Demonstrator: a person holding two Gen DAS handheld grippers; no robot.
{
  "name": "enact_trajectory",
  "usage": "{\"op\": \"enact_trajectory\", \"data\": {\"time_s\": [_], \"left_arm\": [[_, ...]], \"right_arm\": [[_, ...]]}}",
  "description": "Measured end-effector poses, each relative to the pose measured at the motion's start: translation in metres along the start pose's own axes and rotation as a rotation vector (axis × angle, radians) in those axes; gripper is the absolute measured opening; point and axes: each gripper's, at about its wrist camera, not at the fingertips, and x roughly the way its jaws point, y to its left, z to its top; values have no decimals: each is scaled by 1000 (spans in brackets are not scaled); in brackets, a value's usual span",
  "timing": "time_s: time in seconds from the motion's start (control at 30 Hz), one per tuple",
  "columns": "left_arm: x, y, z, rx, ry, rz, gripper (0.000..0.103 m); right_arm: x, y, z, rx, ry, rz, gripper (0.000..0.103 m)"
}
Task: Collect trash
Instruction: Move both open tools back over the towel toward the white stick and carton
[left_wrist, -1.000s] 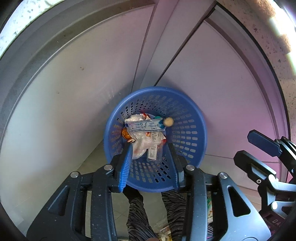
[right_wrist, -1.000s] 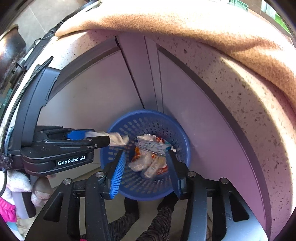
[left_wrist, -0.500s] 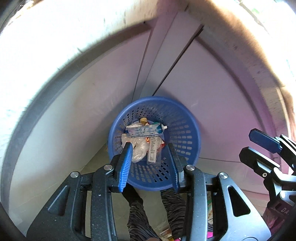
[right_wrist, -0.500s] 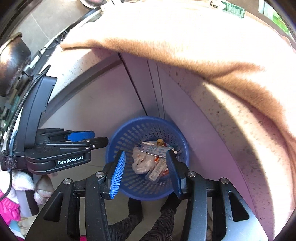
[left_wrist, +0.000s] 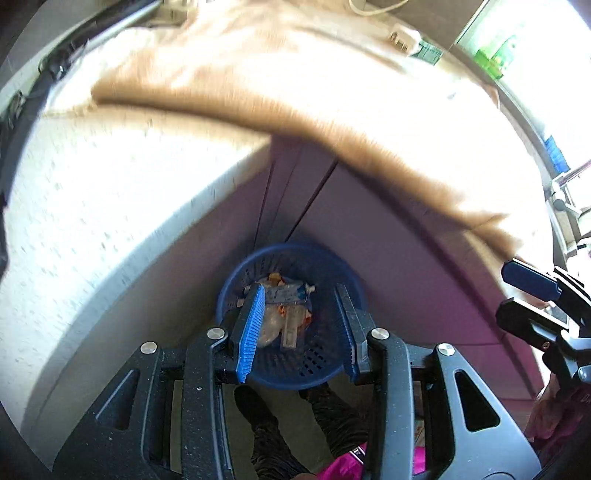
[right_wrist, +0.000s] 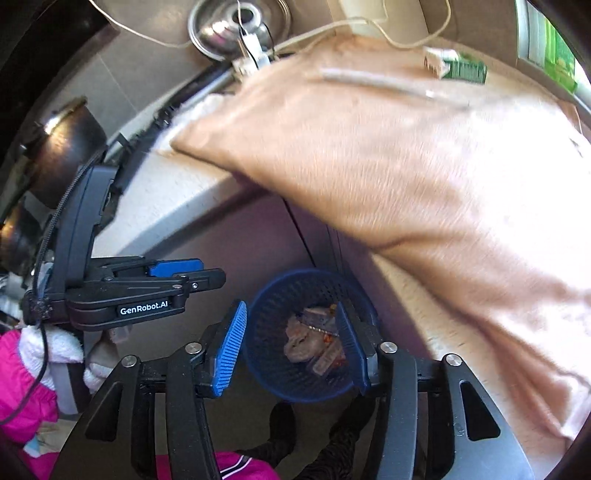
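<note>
A blue perforated basket (left_wrist: 325, 363) (right_wrist: 267, 332) stands on the floor in the corner of the cabinets. Wrappers, a tube and crumpled plastic make up the trash (left_wrist: 284, 295) (right_wrist: 306, 339) lying in its bottom. High above it hangs my left gripper (left_wrist: 299, 288) (right_wrist: 207, 275), open and empty. The right gripper (right_wrist: 291, 306) (left_wrist: 528, 295) is beside it, also well above the basket. Its jaws are opening and nothing is between them.
A tan cloth (right_wrist: 406, 166) drapes over the speckled counter (left_wrist: 92, 221) above pale cabinet doors (left_wrist: 406, 266). Dark pots (right_wrist: 62, 147), a metal lid (right_wrist: 236, 22), cables and a green box (right_wrist: 465, 70) sit at the back. A person's dark-trousered legs (left_wrist: 266, 424) stand below.
Both grippers have risen away from the basket, bringing the counter and cloth into view. The white tissue in the left gripper a second ago has gone. The right jaws stand wider.
</note>
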Motion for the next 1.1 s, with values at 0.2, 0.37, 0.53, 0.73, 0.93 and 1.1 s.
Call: {"op": "enact_trajectory", "data": {"time_s": [0.2, 0.37, 0.53, 0.73, 0.93, 1.1], "left_arm": [[-25, -18, 28, 7, -67, 2, 37], [-28, -34, 55, 6, -107, -11, 45], [-24, -58, 87, 6, -136, -26, 47], [-18, -74, 114, -8, -148, -61, 47], [-6, -90, 143, -27, -138, -84, 47], [9, -101, 163, -33, -126, -71, 47]], "right_arm": [[-34, -14, 19, -22, -60, 0, 61], [-55, -33, 44, -37, -101, -9, 63], [-72, -57, 75, -51, -156, -52, 71], [-77, -90, 117, -45, -186, -73, 71], [-72, -123, 161, -39, -177, -87, 71], [-60, -156, 196, 43, -140, -100, 76]]}}
